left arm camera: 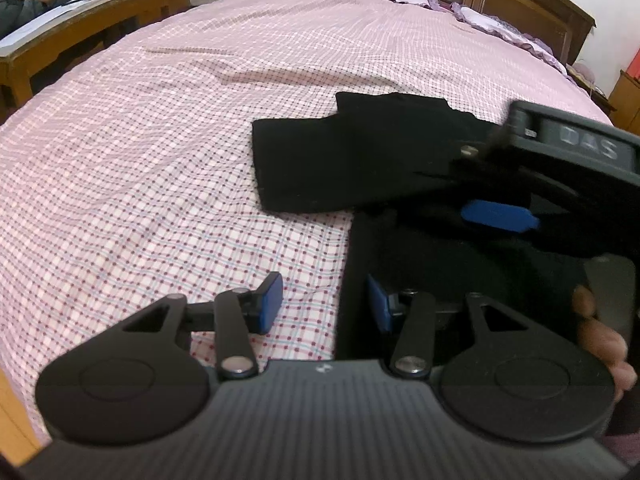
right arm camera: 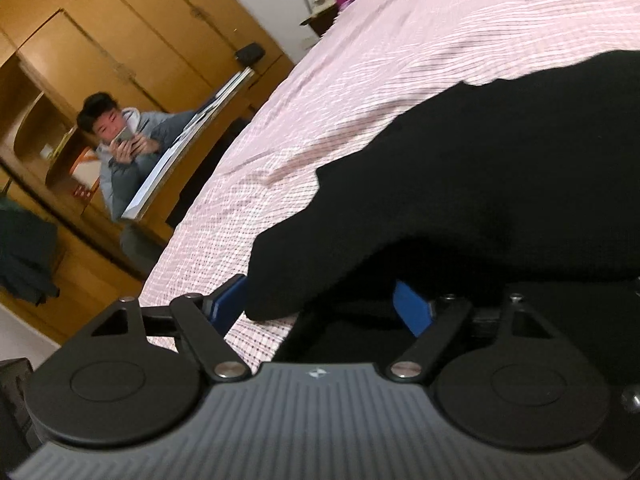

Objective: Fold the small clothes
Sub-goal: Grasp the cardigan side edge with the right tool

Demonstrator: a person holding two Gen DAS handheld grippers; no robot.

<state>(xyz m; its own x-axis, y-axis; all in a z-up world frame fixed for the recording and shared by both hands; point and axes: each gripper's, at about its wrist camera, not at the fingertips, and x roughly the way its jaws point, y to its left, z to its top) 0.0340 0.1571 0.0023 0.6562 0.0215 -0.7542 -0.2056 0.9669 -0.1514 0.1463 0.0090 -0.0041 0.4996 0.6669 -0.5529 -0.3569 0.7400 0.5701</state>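
On the bed [left arm camera: 160, 140], covered by a pink checked sheet, lies a black garment [left arm camera: 352, 160], partly folded, right of centre in the left wrist view. Left tongs [left arm camera: 324, 304]: released, blue pads spread wide; the left pad [left arm camera: 268, 304] is over bare sheet, the right pad over the near edge of the black cloth, neither closing on it. Right tongs [right arm camera: 320, 308]: also spread, with a raised fold of the garment [right arm camera: 480, 184] hanging between the two blue pads; whether the pads touch the cloth cannot be told. From the left wrist view, the right tongs [left arm camera: 496, 216] reach over the garment from the right, with fingers of a hand [left arm camera: 600, 332] at the frame edge. Background: a seated person [right arm camera: 124, 148] holding a phone beside wooden cupboards [right arm camera: 120, 40].
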